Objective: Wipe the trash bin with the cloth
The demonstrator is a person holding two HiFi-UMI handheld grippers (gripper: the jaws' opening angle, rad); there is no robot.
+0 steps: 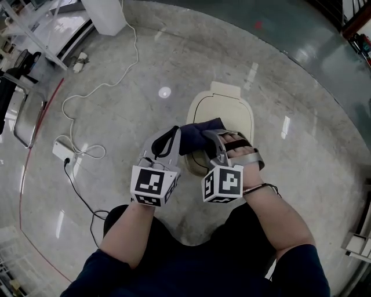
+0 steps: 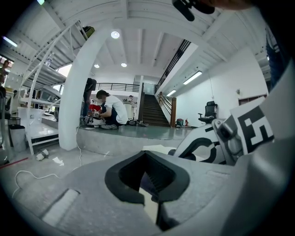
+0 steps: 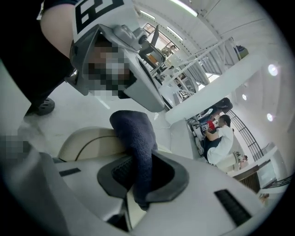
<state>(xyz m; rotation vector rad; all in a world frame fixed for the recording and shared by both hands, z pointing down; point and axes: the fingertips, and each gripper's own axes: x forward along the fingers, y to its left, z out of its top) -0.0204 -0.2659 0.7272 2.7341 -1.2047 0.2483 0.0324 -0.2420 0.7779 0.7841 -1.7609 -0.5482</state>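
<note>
A cream trash bin with its lid down stands on the floor in front of me. My right gripper hovers over its near edge, shut on a dark navy cloth that bunches up from its jaws. The right gripper view shows the cloth pinched in the gripper and the bin just beyond. My left gripper is close beside it on the left, near the cloth's edge. In the left gripper view the gripper has its jaws together and no cloth shows past them.
A white power strip with looping cables lies on the polished floor to the left. A white pillar and a metal rack stand at the back left. A person crouches on a raised platform far off.
</note>
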